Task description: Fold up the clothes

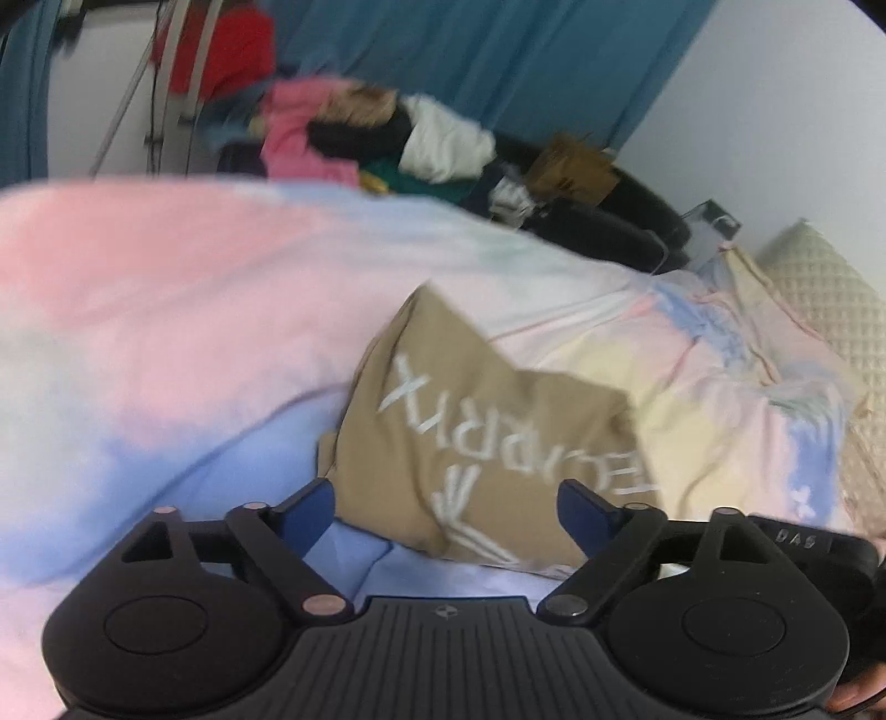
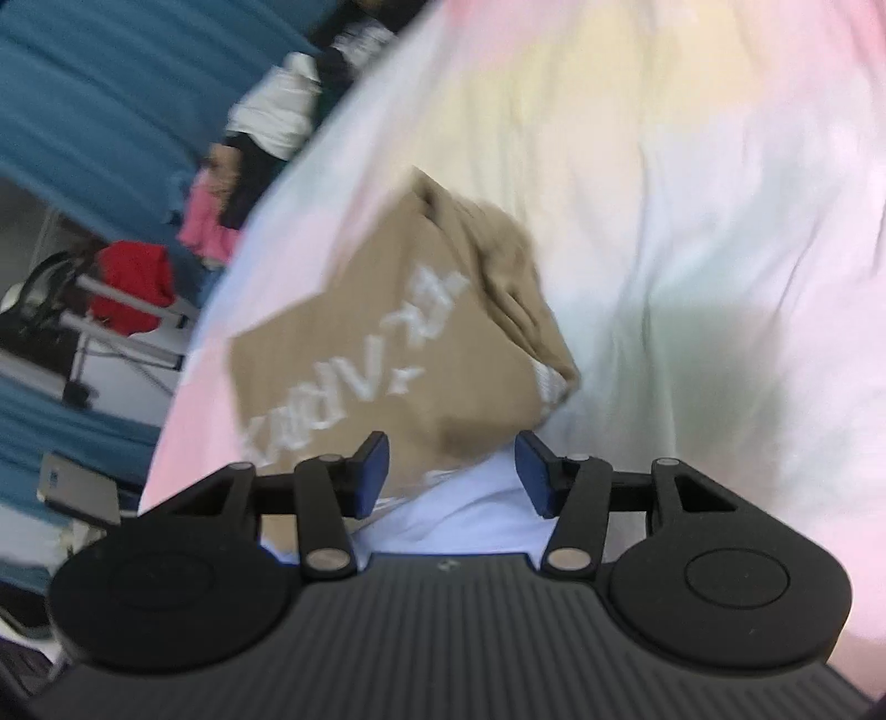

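A tan garment (image 1: 487, 421) with white lettering lies folded into a compact bundle on a pastel pink, blue and yellow bedspread (image 1: 166, 310). My left gripper (image 1: 446, 515) stands open wide just in front of the bundle's near edge, its blue pads (image 1: 307, 515) clear of the cloth. In the right wrist view the same tan garment (image 2: 387, 332) lies ahead, its right side rumpled. My right gripper (image 2: 451, 476) is open, with the garment's near corner reaching between the fingers but not touching either pad. Both views are blurred.
A heap of mixed clothes (image 1: 376, 133) sits beyond the bed's far edge before a blue curtain (image 1: 498, 55). A red garment (image 1: 221, 50) hangs on a metal rack. A cream waffle pillow (image 1: 825, 299) lies at the right. The bedspread (image 2: 692, 221) stretches wide to the right.
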A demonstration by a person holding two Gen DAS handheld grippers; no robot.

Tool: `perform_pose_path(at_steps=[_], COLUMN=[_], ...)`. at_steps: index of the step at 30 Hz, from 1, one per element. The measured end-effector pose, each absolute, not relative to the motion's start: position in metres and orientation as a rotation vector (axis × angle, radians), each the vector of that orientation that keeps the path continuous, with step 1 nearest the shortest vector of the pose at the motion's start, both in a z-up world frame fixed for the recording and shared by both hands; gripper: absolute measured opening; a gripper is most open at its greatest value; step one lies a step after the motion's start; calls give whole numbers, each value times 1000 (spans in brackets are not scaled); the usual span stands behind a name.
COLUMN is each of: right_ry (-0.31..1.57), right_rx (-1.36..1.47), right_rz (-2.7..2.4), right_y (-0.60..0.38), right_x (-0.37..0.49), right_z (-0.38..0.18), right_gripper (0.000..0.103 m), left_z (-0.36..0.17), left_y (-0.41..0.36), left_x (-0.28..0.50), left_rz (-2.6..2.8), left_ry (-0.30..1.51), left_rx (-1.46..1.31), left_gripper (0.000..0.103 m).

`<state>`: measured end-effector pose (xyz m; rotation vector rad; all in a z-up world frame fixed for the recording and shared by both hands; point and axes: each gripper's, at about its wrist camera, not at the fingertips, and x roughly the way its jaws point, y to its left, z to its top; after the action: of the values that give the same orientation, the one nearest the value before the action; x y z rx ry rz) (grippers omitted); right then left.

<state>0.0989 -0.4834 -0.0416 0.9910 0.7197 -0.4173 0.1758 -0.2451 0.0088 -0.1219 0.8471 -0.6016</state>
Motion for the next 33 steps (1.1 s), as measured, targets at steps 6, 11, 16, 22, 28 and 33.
perform_pose_path(at_steps=[6,11,16,22,28,33], right_ry=[638,501,407,276,222,231], right_rx=[744,512,409,315,249,233], right_rz=[-373,-304,-242,-206,-210,-245], right_y=[-444,-402,-367,-332,-312,-306], right_x=[52,5,-42,-84,-92,-81], right_z=[46,97,115,111,86,56], right_gripper=[54,84,84,84,84,84], left_z=[82,127,149,144,124,100], left_y=[-221,-194,-160,-132,-120,-116], left_x=[104,35,-34,-81,-95,-94], left_rz=[-624,-625,-566,-550,-537,-510], left_ry=[690,569,414,342,309,285], left_rx=[-78,-20,35,48,50,63], left_gripper=[103,103,103,103,103,103])
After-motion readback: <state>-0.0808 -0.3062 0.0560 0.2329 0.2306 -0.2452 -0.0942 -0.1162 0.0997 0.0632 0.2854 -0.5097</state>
